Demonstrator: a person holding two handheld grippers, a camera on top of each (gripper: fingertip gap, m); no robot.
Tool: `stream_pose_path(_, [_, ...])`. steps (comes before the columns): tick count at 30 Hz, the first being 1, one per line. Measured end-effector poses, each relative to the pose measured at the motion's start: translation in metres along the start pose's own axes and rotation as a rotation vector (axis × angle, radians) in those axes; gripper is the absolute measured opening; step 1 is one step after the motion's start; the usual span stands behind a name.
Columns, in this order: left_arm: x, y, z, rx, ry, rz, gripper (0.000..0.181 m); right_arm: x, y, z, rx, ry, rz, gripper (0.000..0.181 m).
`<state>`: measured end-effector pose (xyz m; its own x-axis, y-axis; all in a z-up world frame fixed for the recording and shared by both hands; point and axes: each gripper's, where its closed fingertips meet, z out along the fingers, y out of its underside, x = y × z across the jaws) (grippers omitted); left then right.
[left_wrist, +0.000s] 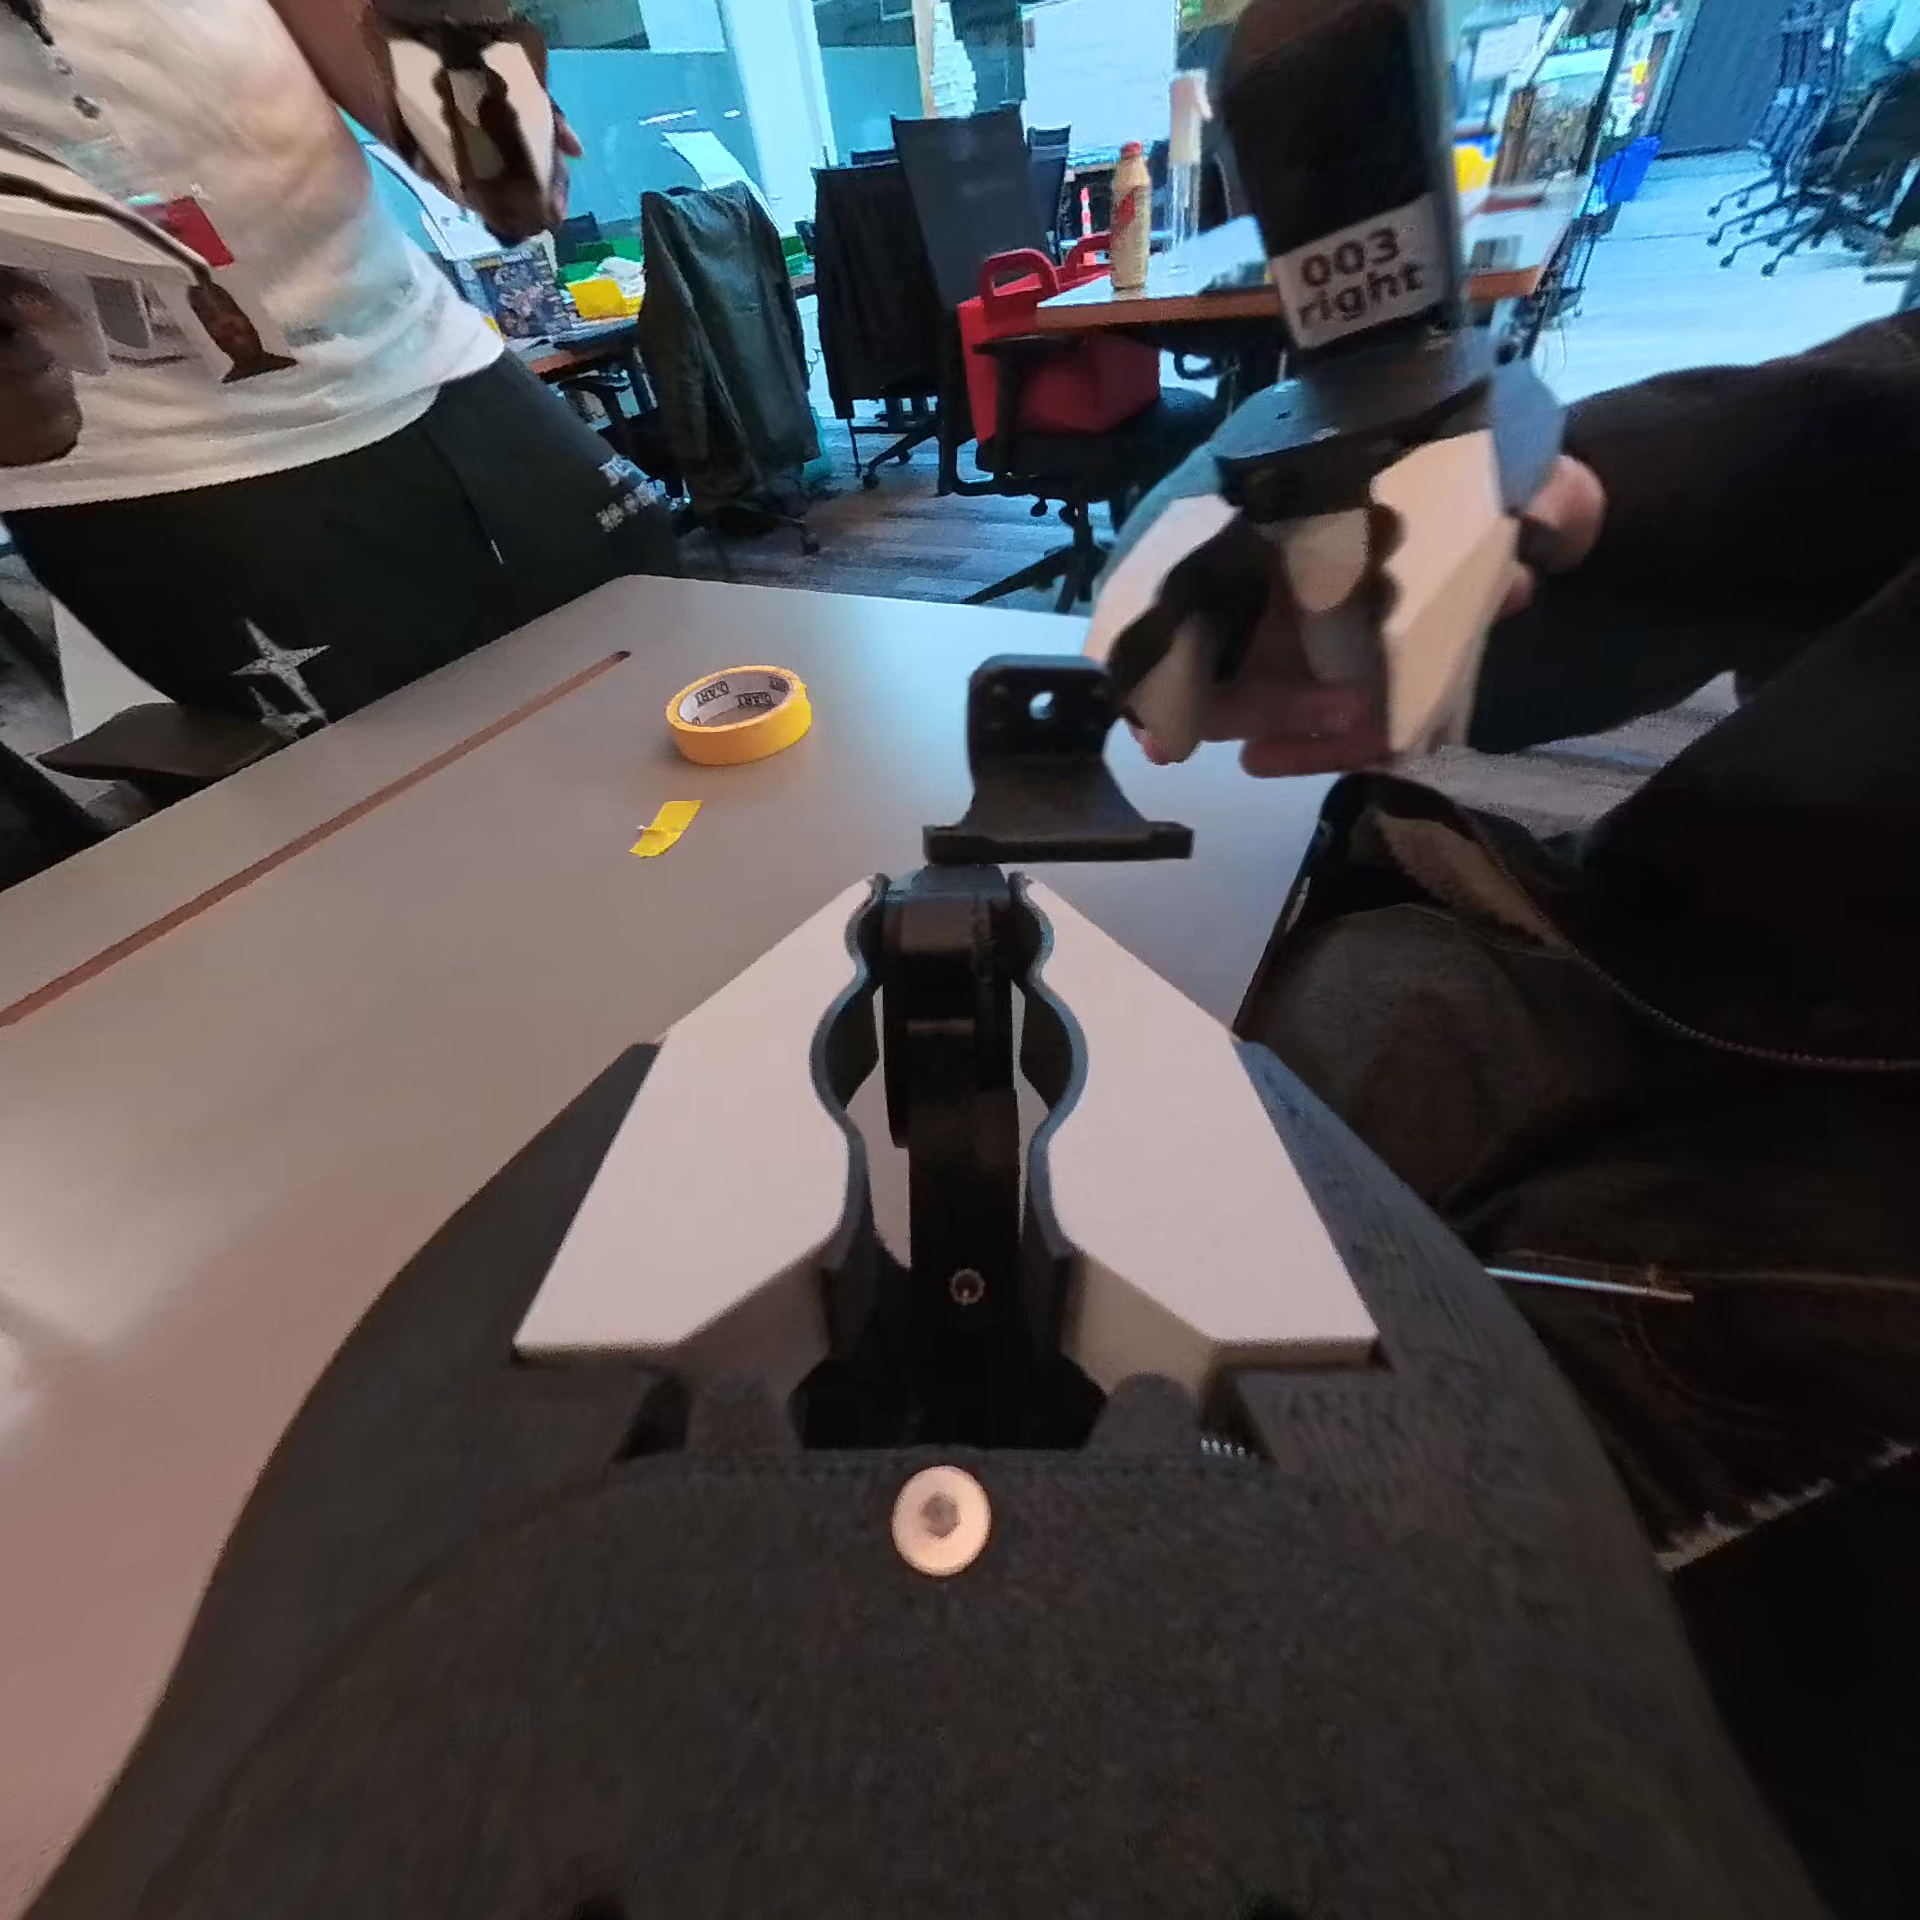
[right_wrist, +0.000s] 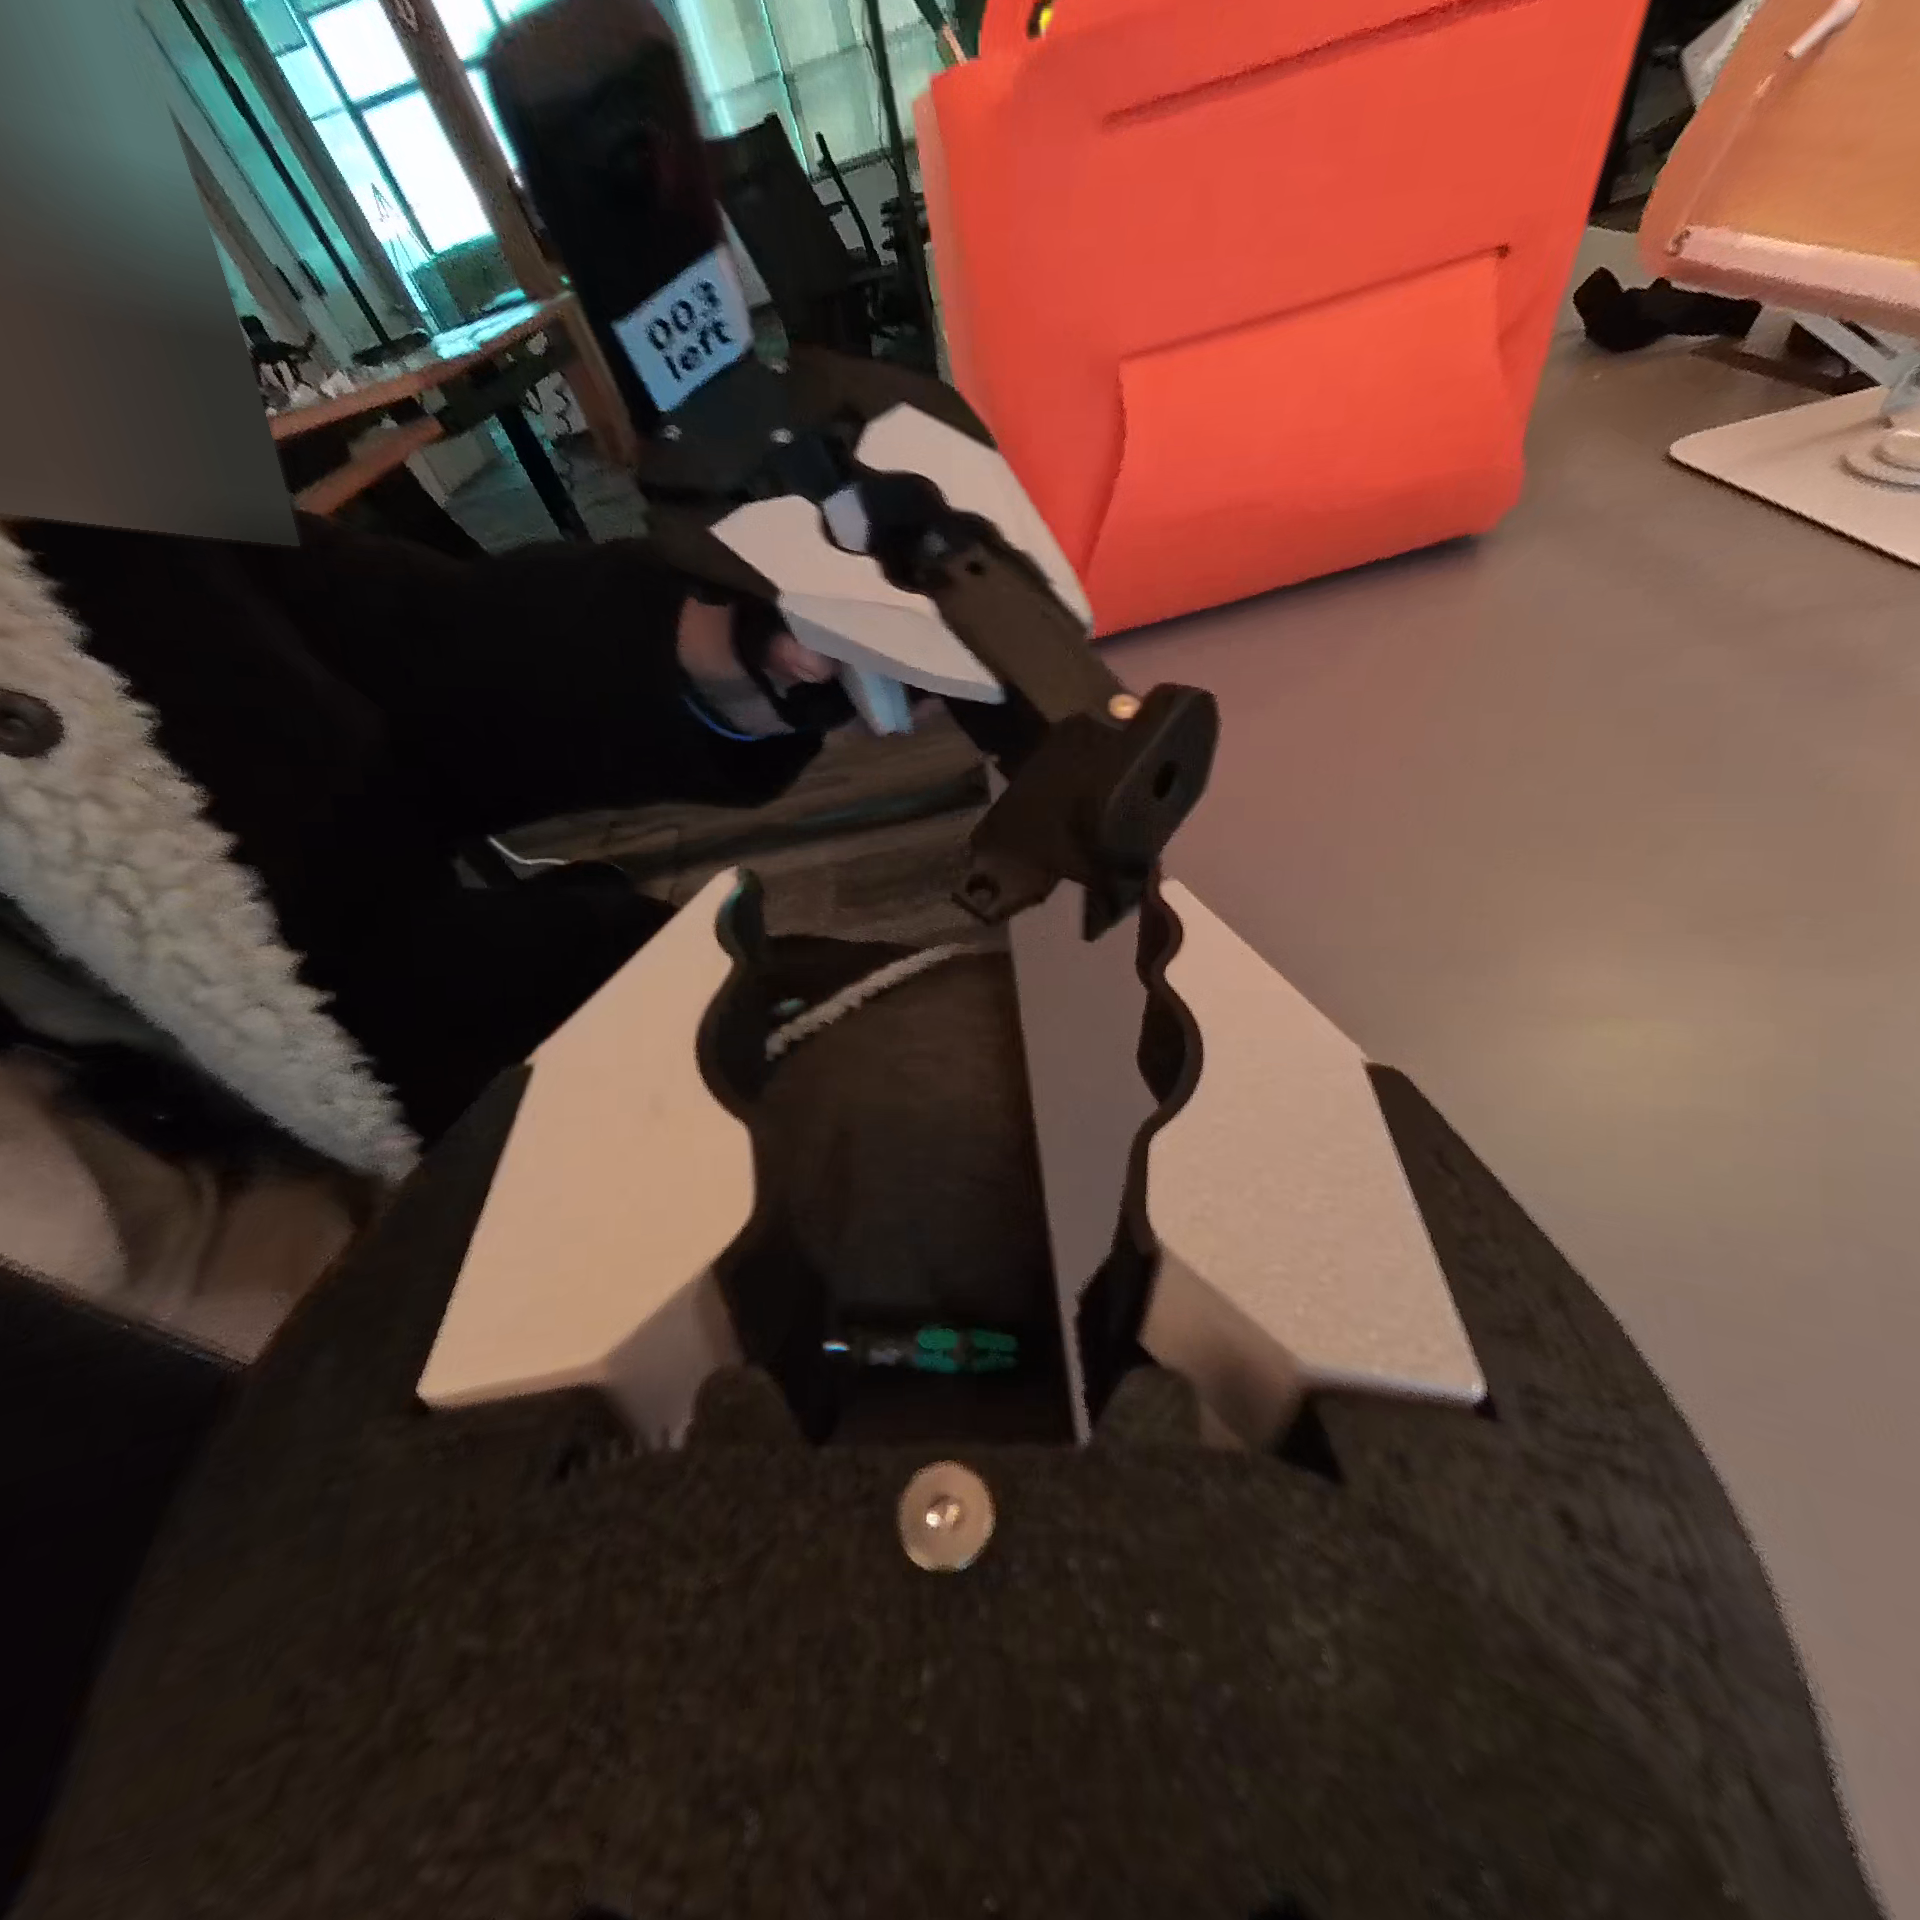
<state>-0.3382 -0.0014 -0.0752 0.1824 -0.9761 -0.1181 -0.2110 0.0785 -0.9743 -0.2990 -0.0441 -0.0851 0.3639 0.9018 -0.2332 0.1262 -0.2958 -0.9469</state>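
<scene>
Left claw clenched on black hinged bracket, steadying it above desk near tape roll; right claw released, at bracket's end.

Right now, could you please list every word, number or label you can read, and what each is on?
I can't quote writing; it stands here:
White label on a black mount: legible.
Second label, likewise.
Tape roll, inner core: small print.
Trousers: blurred print.
</scene>
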Motion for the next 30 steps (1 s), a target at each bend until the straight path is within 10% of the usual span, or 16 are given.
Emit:
stream_pose_path(10, [-0.001,-0.028,-0.006,0.172,0.057,-0.202,0.022,-0.047,-0.061,0.027,0.087,-0.055,-0.026,0.076])
stream_pose_path(15, [-0.002,-0.049,-0.018,0.32,0.164,-0.4,0.022,-0.043,-0.086,-0.008,0.21,-0.087,0.042,0.068])
stream_pose_path(30, [0.023,-0.065,-0.02,0.391,0.371,-0.475,0.022,-0.017,-0.064,0.025,0.062,-0.131,0.123,0.021])
